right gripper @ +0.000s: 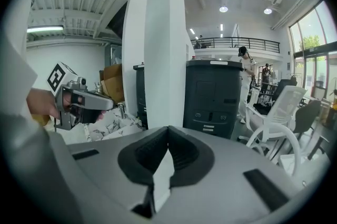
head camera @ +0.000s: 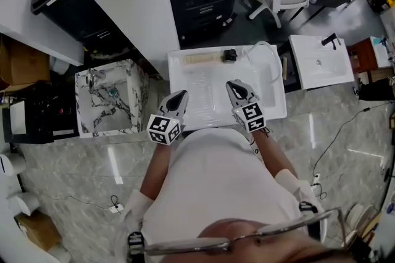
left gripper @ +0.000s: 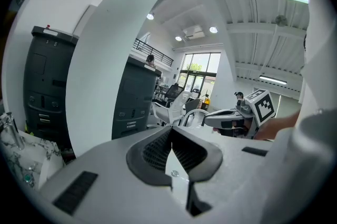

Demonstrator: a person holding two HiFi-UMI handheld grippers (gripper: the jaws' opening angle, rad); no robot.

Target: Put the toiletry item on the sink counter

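Over on the left stands a square box (head camera: 111, 98) with a white and grey marble pattern. Next comes the left gripper (head camera: 181, 96), made of smooth grey plastic, with a black and white marker cube at its back. Its two black ribbed pads (left gripper: 158, 150) press flat on each other, and nothing is between them.

Under both grippers lies the white sink counter (head camera: 210, 104), flat and shiny with straight edges. At its back edge lies a long thin pale thing (head camera: 200, 59). It may be the toiletry item, but it is too small to be sure. A small dark thing (head camera: 229, 55) sits just beside it. The pale thing is well apart from the tips of both grippers, on the far side of the counter.

The right gripper (head camera: 232, 85) is closed tight too, pad on pad, and holds nothing. Far right sits another white sink (head camera: 321, 67) with a black tap (head camera: 330, 41).
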